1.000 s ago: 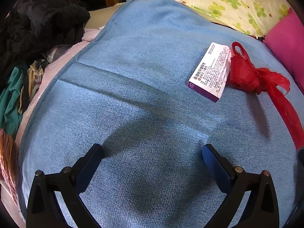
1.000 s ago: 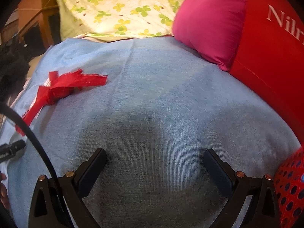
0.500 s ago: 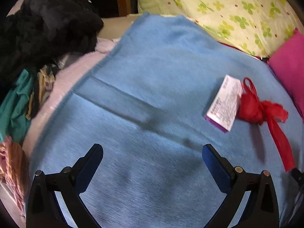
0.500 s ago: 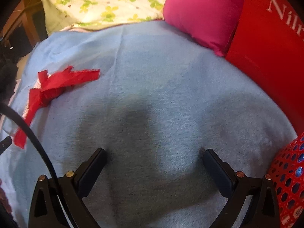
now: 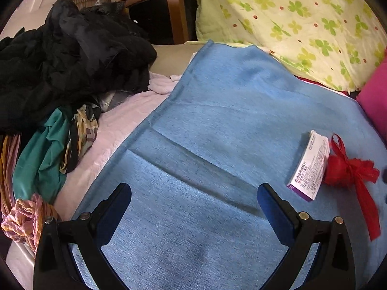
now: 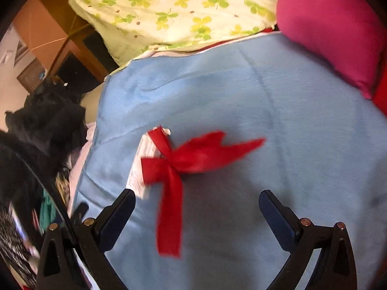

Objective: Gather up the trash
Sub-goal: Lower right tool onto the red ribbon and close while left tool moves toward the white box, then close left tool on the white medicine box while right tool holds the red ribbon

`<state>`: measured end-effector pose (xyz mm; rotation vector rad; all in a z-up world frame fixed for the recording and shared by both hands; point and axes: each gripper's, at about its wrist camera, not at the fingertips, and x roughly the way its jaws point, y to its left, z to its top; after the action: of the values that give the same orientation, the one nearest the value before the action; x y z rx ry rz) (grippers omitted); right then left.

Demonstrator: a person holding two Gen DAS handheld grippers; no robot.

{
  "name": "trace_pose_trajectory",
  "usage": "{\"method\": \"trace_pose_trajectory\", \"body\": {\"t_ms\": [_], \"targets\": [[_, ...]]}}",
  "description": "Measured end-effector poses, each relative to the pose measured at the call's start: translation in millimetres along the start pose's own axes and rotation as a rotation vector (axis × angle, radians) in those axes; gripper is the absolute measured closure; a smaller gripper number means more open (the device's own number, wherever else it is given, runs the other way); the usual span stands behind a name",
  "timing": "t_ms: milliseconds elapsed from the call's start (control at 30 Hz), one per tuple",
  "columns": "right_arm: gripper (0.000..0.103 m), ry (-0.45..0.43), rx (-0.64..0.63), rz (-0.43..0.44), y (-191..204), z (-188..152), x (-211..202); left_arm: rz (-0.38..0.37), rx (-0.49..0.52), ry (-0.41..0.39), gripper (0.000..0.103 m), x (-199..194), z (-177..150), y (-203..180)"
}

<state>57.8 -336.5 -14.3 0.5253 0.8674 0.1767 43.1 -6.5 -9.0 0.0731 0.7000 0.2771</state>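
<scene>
A white and purple medicine box (image 5: 310, 168) lies on the blue blanket (image 5: 217, 125) at the right, with a red ribbon bow (image 5: 348, 169) touching its right side. My left gripper (image 5: 193, 200) is open and empty, above the blanket to the left of the box. In the right wrist view the red ribbon bow (image 6: 188, 159) lies just ahead of my open, empty right gripper (image 6: 197, 205), one tail reaching down between the fingers. The box (image 6: 139, 169) shows partly behind the bow, near the left fingertip (image 6: 125, 200).
A heap of black clothes (image 5: 67, 55) and coloured garments (image 5: 46, 154) lies at the left. A clover-print quilt (image 5: 302, 21) and a pink pillow (image 6: 333, 26) lie at the back. A wooden cabinet (image 5: 154, 12) stands behind.
The right gripper swung left, so the bow now sits centred in front of it; the red bag and basket left its view. The left gripper drew back and left, away from the box.
</scene>
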Motion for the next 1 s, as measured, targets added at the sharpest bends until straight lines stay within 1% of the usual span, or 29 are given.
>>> {"method": "trace_pose_trajectory", "body": {"t_ms": [67,100,133,167,233,267,300,400,467,533,633,733,833,1000], "targets": [[0.001,0.021,0.055,0.021,0.6,9.0,16.4,-0.005,-0.008,0.002,0.0,1.3,2.2,2.1],[0.005,0.038,0.097,0.027,-0.7,12.5,25.6,-0.007,-0.009,0.002,0.0,1.5,3.0,2.2],[0.013,0.055,0.136,0.029,-2.5,14.9,34.7,-0.011,-0.009,0.0,0.0,1.5,3.9,2.3],[0.018,0.067,0.166,0.027,-2.9,17.9,43.0,-0.012,-0.009,-0.001,0.0,1.7,4.7,2.0],[0.02,0.081,0.212,0.01,-6.7,23.0,59.9,-0.014,-0.009,-0.006,0.0,1.2,5.4,0.9],[0.026,0.081,0.227,0.007,-8.8,24.1,63.7,-0.017,-0.008,-0.007,0.0,1.4,5.7,0.5],[0.029,0.078,0.242,0.004,-9.5,25.3,69.7,-0.019,-0.006,-0.006,0.0,2.1,6.1,-0.1],[0.036,0.058,0.239,-0.013,-4.3,29.1,77.1,-0.024,0.004,0.0,0.0,5.0,5.8,-4.0],[0.05,0.065,0.228,-0.016,-0.3,29.9,82.2,-0.029,0.009,0.008,0.0,7.5,5.3,-7.1],[0.057,0.07,0.205,-0.016,3.5,29.5,84.6,-0.039,0.015,0.014,0.0,8.9,4.9,-10.4],[0.063,0.052,0.156,0.002,4.1,24.6,78.7,-0.064,0.029,0.017,0.0,9.3,4.3,-17.0],[0.064,0.021,0.139,0.0,-5.6,20.0,63.9,-0.113,0.049,0.021,0.0,9.2,4.5,-27.2],[0.064,-0.052,0.083,-0.02,-13.1,16.3,32.6,-0.164,0.089,0.008,0.0,7.8,5.0,-41.8],[0.064,-0.123,0.01,-0.03,-27.2,1.8,-23.4,-0.246,0.181,-0.006,0.0,14.0,8.1,-70.0]]}}
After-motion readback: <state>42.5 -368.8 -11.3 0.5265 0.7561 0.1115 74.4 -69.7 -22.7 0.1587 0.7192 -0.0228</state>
